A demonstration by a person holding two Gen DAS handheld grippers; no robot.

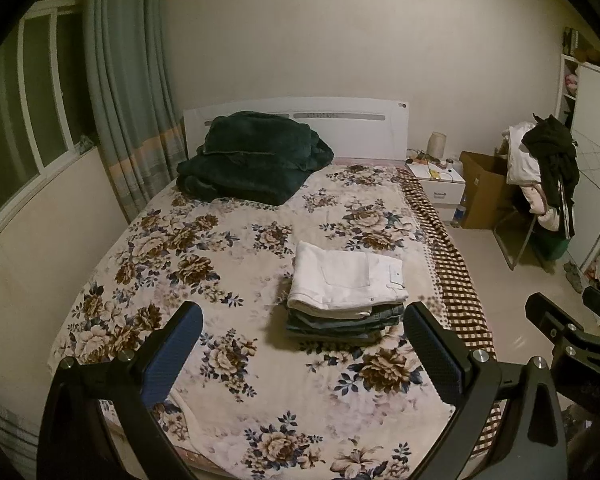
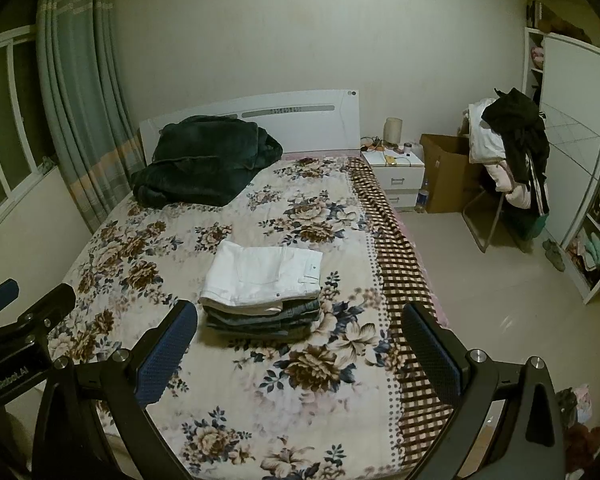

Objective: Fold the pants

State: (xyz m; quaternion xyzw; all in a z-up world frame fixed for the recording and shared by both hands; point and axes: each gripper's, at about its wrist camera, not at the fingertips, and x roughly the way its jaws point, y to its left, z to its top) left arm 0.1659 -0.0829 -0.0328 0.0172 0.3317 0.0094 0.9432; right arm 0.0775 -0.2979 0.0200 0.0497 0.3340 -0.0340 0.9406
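In the left wrist view, a window [image 1: 32,92] fills the far left of the frame, with a grey-green curtain [image 1: 128,80] hanging just right of it. A dark green blanket [image 1: 252,156] lies bunched at the upper left of the bed [image 1: 204,248], against the white headboard [image 1: 340,120]. The left tool [image 1: 302,352] frames the lower part of the picture, its two fingers spread wide with nothing between them, above the flowered bedspread. Between and just beyond the fingertips, a little right of centre, sits a stack of folded pants [image 1: 346,292]: a white pair on top, darker denim pairs under it. Right of the bed stand a white nightstand [image 1: 440,184], a cardboard box [image 1: 484,188] and a chair piled with clothes [image 1: 544,172]. At the lower right edge part of the right tool shows.

In the right wrist view, part of the left tool sits at the lower left edge. The right tool [image 2: 300,350] spans the bottom, fingers likewise spread wide and empty. The stack of folded pants [image 2: 262,284] lies left of centre on the bed [image 2: 324,360], near the left fingertip but not touching it.
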